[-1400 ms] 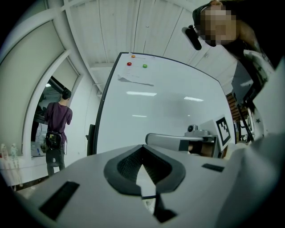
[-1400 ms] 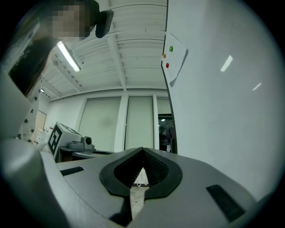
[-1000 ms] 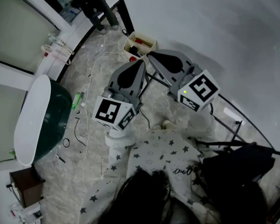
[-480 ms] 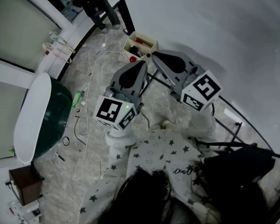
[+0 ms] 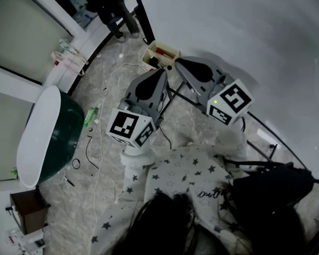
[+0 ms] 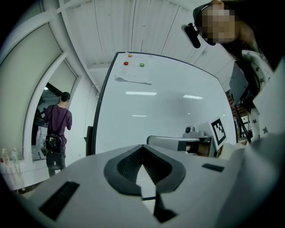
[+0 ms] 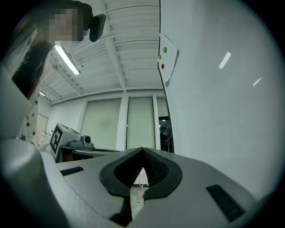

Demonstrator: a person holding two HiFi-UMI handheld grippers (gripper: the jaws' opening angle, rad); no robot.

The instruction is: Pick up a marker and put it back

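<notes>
The left gripper (image 5: 162,72), jaws pressed together on nothing, and the right gripper (image 5: 177,61), likewise closed and empty, hang with their tips near the box (image 5: 146,54) of markers (image 5: 162,47) beside the whiteboard (image 5: 246,38).

A whiteboard (image 5: 246,43) filled the head view from twelve to three o'clock. At nine o'clock a dark green tub (image 5: 62,134) with a white rim stood on the pale marbled floor (image 5: 114,81). A thin white cable (image 5: 98,164) ran over the floor near the centre, and a small brown cabinet (image 5: 28,211) sat at seven o'clock. In the left gripper view, a person in a purple top (image 6: 56,127) stood at nine o'clock, and a red magnet (image 6: 126,63) and a green magnet (image 6: 142,65) sat at twelve o'clock above a paper sheet (image 6: 132,79).
</notes>
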